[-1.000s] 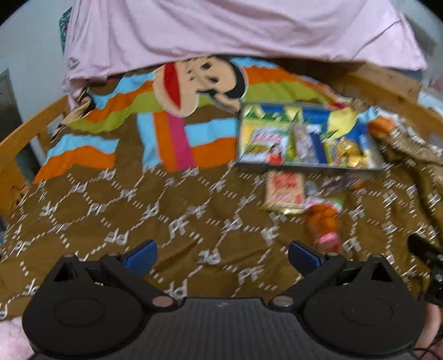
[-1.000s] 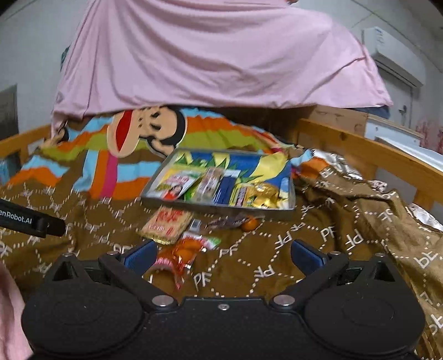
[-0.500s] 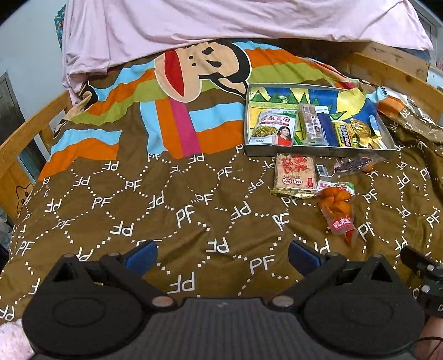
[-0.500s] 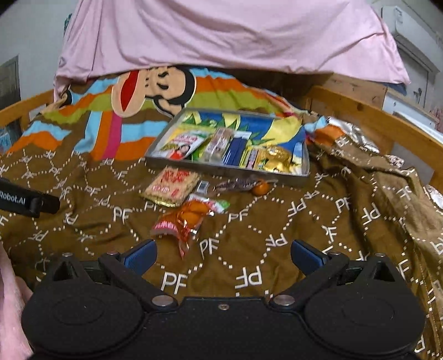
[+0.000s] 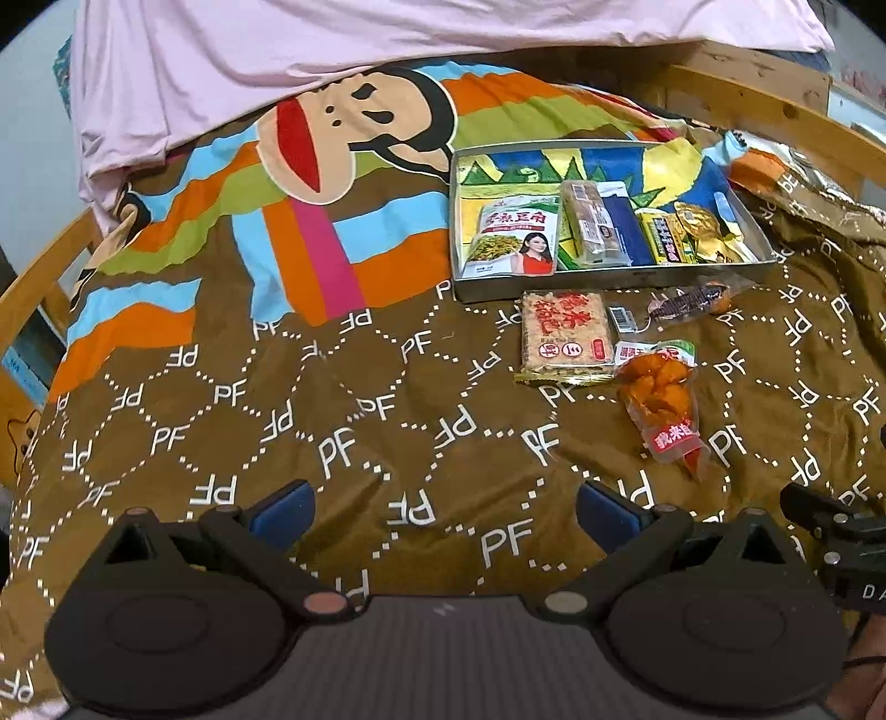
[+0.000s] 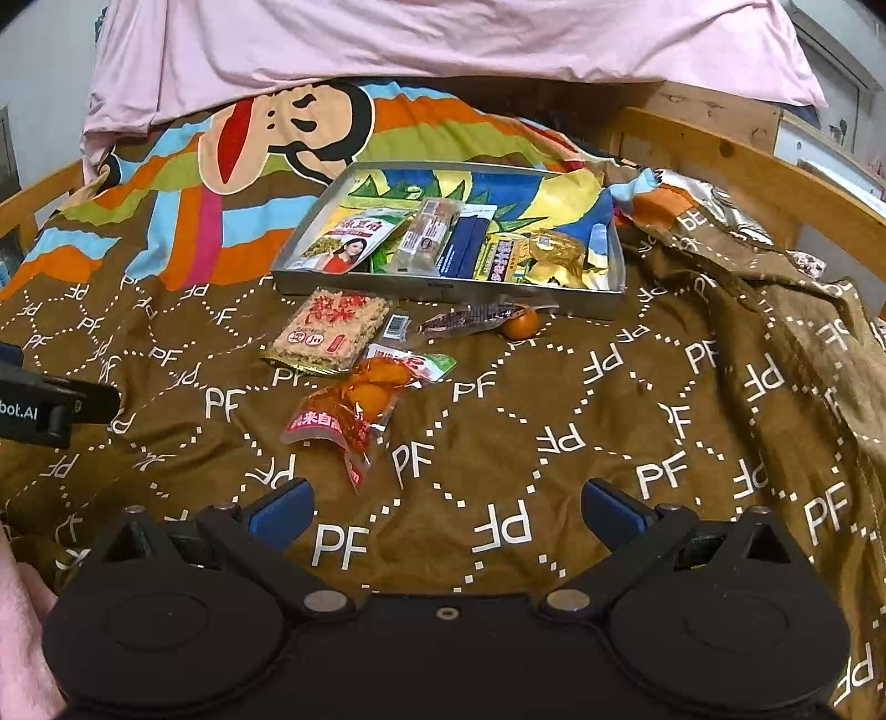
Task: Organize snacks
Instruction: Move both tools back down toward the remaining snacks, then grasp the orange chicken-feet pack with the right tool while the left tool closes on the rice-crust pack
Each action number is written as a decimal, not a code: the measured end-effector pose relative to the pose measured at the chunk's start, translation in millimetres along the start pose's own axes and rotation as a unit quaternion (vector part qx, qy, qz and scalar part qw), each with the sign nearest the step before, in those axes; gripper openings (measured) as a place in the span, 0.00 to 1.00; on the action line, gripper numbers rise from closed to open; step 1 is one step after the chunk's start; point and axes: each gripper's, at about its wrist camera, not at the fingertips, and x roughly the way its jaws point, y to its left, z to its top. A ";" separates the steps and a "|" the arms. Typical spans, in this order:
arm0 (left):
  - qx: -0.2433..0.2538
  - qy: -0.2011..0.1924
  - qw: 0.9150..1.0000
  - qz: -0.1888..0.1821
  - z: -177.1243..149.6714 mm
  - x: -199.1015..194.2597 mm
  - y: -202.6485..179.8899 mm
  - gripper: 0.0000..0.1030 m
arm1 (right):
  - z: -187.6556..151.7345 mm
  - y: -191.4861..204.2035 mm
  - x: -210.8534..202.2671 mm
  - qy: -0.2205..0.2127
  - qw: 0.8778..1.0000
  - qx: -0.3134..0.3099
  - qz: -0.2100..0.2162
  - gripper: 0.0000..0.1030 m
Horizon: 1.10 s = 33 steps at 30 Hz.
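Observation:
A grey metal tray [image 5: 609, 281] [image 6: 443, 292] lies on the brown blanket and holds several snack packets. In front of it lie a rice cracker pack [image 5: 565, 338] [image 6: 329, 329], an orange snack bag [image 5: 664, 404] [image 6: 354, 407], a dark clear-wrapped snack [image 5: 686, 302] [image 6: 470, 320] and a small orange ball [image 6: 520, 324]. My left gripper [image 5: 443, 515] is open and empty, low over the blanket, well short and left of the loose snacks. My right gripper [image 6: 446, 512] is open and empty, just short of the orange bag.
A brown "PF" blanket [image 5: 332, 415] with a striped cartoon part [image 5: 343, 138] covers the bed. A pink sheet [image 6: 443, 44] hangs at the back. A wooden bed rail [image 6: 775, 183] runs along the right. The blanket bunches in folds at the right [image 6: 786, 310].
Both grippers tilted down and came nearer the blanket; the snacks and tray now appear closer and sharper. Both stay open and empty.

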 end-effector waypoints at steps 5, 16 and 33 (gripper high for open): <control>0.019 0.005 1.000 -0.007 12.0 9.7 2.4 1.00 | 5.2 3.5 8.2 0.006 1.000 -0.014 0.004 0.99; 0.094 -0.019 0.995 -0.014 42.4 35.2 -5.0 1.00 | 19.7 1.1 22.6 -0.029 0.999 -0.009 0.027 0.99; 0.101 0.003 0.995 -0.027 73.3 102.0 -3.7 1.00 | 31.0 12.4 70.4 -0.017 0.996 0.010 0.085 0.99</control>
